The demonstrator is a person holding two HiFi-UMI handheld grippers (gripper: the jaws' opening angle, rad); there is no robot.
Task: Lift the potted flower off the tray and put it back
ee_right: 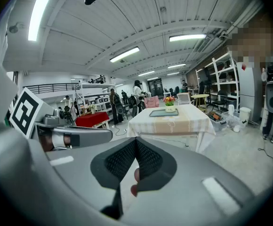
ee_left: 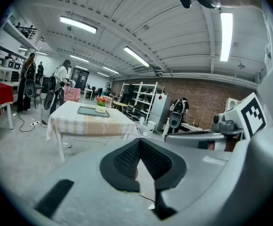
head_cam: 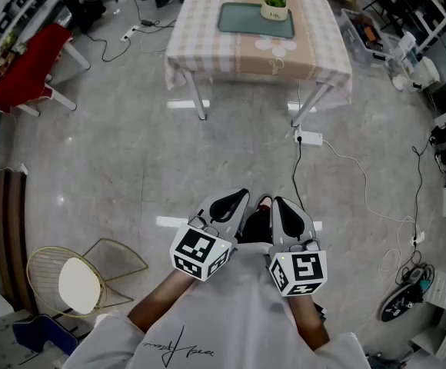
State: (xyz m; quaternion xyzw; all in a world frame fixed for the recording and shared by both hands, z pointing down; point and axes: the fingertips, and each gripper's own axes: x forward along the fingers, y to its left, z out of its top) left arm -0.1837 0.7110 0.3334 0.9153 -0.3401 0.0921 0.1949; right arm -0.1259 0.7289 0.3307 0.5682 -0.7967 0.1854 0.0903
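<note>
The potted flower (head_cam: 275, 2), pink and red blooms in a cream pot, stands on the right end of a grey-green tray (head_cam: 246, 19) on a checked-cloth table (head_cam: 208, 37) far ahead across the floor. My left gripper (head_cam: 241, 197) and right gripper (head_cam: 279, 202) are held side by side close to my body, well short of the table. Both are shut with nothing between the pads. The left gripper view shows the flower (ee_left: 101, 102) and tray (ee_left: 90, 111) small beyond the closed jaws (ee_left: 140, 144). In the right gripper view the flower (ee_right: 169, 100) sits above the closed jaws (ee_right: 135, 144).
Grey floor lies between me and the table. A power strip (head_cam: 309, 137) with white cables trails right of the table legs. A red-covered table (head_cam: 29, 69) stands at left, a wire chair (head_cam: 71, 280) near left, and bins (head_cam: 373, 33) and shelving at right. People (ee_left: 59, 86) stand in the background.
</note>
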